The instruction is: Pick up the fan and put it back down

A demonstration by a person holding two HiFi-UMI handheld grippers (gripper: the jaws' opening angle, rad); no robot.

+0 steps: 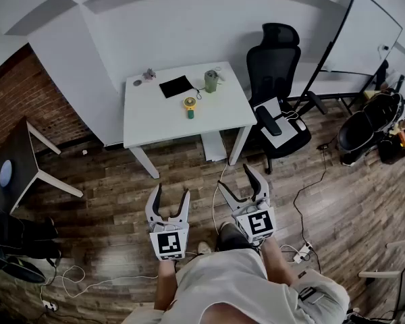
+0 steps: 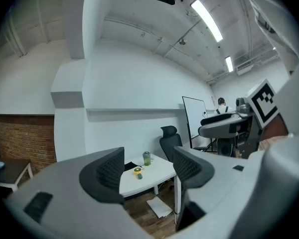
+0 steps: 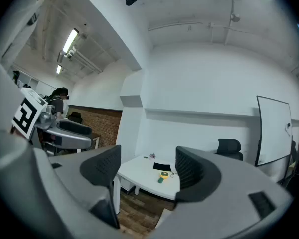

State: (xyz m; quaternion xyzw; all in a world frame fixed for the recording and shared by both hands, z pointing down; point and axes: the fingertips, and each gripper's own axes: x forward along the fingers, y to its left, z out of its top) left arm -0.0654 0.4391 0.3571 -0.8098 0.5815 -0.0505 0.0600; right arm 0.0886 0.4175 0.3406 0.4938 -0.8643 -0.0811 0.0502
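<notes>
The fan (image 1: pixel 190 104) is small, with a yellow head and a green handle, and rests near the middle of the white table (image 1: pixel 148 117) across the room. It also shows far off between the jaws in the left gripper view (image 2: pixel 138 172) and the right gripper view (image 3: pixel 163 175). My left gripper (image 1: pixel 172 193) and right gripper (image 1: pixel 235 179) are held level in front of the person, well short of the table. Both are open, with nothing between their jaws. The left gripper's (image 2: pixel 148 166) and the right gripper's (image 3: pixel 148 164) dark ribbed pads stand apart.
On the table stand a green cup (image 1: pixel 211 81) and a flat black pad (image 1: pixel 175 86). A black office chair (image 1: pixel 273 66) sits right of the table, a whiteboard (image 1: pixel 361 36) beyond it. A dark side table (image 1: pixel 13 160) is at left. Cables and a power strip (image 1: pixel 302 250) lie on the wooden floor.
</notes>
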